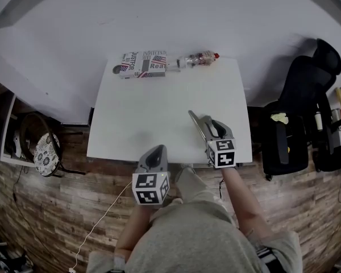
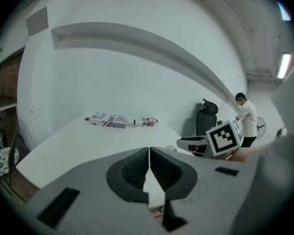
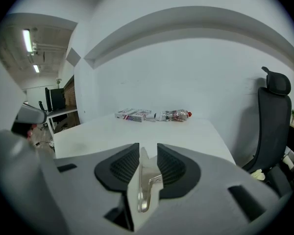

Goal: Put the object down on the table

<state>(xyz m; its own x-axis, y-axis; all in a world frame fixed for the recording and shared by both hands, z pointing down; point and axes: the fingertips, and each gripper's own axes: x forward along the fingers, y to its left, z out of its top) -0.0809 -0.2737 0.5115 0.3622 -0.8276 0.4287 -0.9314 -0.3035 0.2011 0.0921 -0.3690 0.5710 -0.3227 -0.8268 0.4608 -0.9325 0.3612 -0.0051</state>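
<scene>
A thin metal utensil (image 3: 146,180) stands between the jaws of my right gripper (image 3: 148,148). It leans on the left pad, and a gap shows beside the right pad, so the jaws stand open around it. From the head view the utensil (image 1: 195,122) sticks out ahead of the right gripper (image 1: 207,124) over the white table (image 1: 159,112), near its front right edge. My left gripper (image 1: 159,148) hovers at the table's front edge. Its jaws (image 2: 149,150) are shut with nothing between them.
A patterned box (image 1: 143,65) and a plastic bottle with a red cap (image 1: 198,59) lie at the table's far edge. A black office chair (image 1: 298,112) stands to the right, and a person (image 2: 246,114) stands beyond it. A round patterned seat (image 1: 45,152) is on the left.
</scene>
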